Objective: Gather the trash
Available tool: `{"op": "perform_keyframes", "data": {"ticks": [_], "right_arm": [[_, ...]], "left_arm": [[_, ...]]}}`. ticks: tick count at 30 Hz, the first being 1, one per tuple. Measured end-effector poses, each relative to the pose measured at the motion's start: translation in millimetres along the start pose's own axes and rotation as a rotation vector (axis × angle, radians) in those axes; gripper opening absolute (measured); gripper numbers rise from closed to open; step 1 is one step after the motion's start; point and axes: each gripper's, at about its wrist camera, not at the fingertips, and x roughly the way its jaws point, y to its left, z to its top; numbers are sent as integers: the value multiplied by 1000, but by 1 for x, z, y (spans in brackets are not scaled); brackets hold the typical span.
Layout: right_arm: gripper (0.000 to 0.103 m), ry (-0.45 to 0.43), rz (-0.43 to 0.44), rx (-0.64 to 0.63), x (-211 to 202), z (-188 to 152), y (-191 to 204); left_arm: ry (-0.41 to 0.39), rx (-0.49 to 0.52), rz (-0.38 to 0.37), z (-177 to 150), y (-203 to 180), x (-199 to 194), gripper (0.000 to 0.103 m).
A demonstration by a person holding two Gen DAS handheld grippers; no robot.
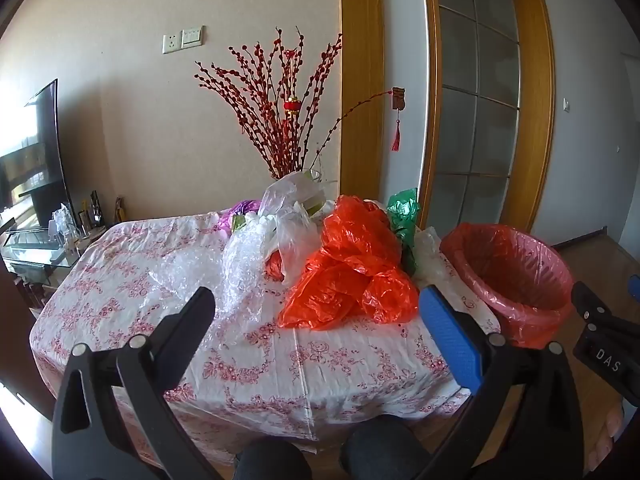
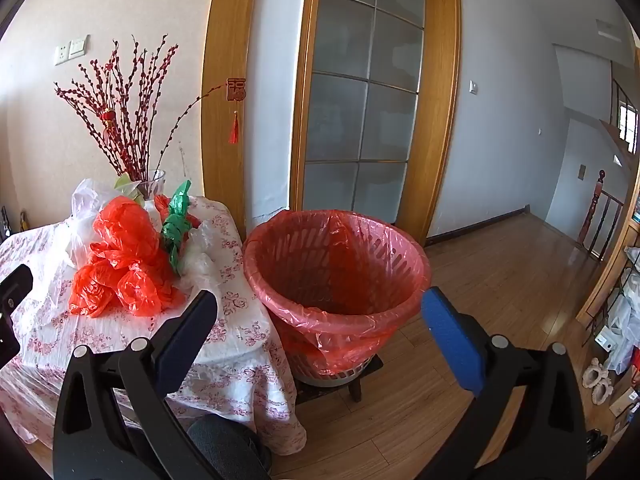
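Observation:
A heap of plastic bags lies on the table (image 1: 256, 360) with the flowered cloth: a big red bag (image 1: 352, 272) (image 2: 120, 264), a green one (image 1: 404, 216) (image 2: 176, 224), white ones (image 1: 288, 216) (image 2: 80, 216) and clear bubble wrap (image 1: 240, 276). A bin lined with a red bag (image 1: 508, 276) (image 2: 340, 272) stands on a stool at the table's right end. My left gripper (image 1: 316, 304) hangs open above the table's near side, short of the red bag. My right gripper (image 2: 320, 308) is open in front of the bin, empty.
A glass vase of red branches (image 1: 280, 112) (image 2: 128, 120) stands behind the heap. A television (image 1: 32, 152) is at the left. A glass-paned door (image 2: 360, 92) is behind the bin. Wooden floor (image 2: 500, 280) stretches right, with a shelf and slippers (image 2: 598, 382) at the edge.

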Motion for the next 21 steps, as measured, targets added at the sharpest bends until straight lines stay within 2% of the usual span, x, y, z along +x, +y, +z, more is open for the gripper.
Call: {"op": "perform_keyframes", "data": {"ticks": [21], "right_arm": [[101,-3,-1,-3,-1,1,0]], "left_arm": [[5,-1,0,0,0,0,99]]}}
